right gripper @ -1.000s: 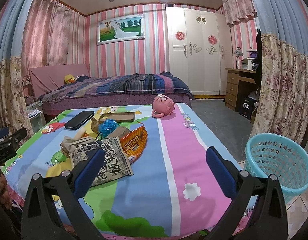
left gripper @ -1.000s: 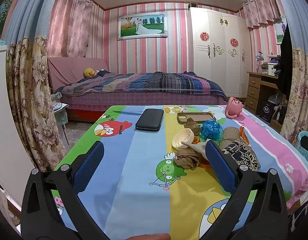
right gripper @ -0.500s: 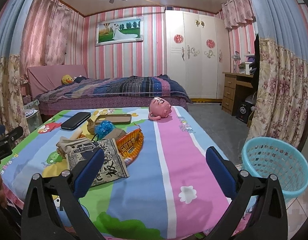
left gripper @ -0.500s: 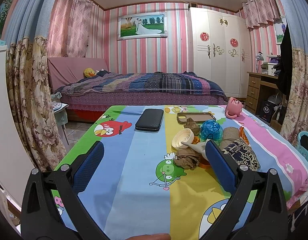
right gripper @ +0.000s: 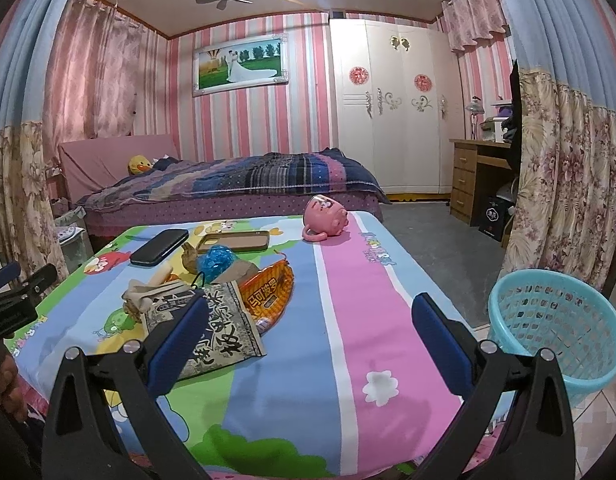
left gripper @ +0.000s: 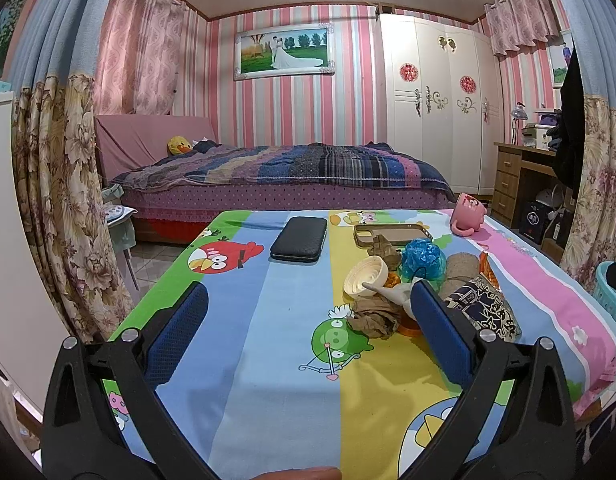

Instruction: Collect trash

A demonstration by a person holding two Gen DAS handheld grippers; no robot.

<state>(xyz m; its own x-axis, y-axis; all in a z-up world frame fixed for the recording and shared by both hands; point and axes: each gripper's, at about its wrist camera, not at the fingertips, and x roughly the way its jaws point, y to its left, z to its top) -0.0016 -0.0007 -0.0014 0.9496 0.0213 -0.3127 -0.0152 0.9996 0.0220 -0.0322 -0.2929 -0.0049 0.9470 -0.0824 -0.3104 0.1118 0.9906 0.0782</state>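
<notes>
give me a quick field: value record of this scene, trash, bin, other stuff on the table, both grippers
surface: table under a cartoon cloth
trash: pile left of centre, with a black-and-white snack bag, an orange snack bag, a blue crumpled wrapper and brown paper
bin: blue basket on the floor off the table's right side, looks empty
not trash: black case, phone case, pink mug on its side
left gripper: open, holding nothing
right gripper: open, holding nothing
</notes>
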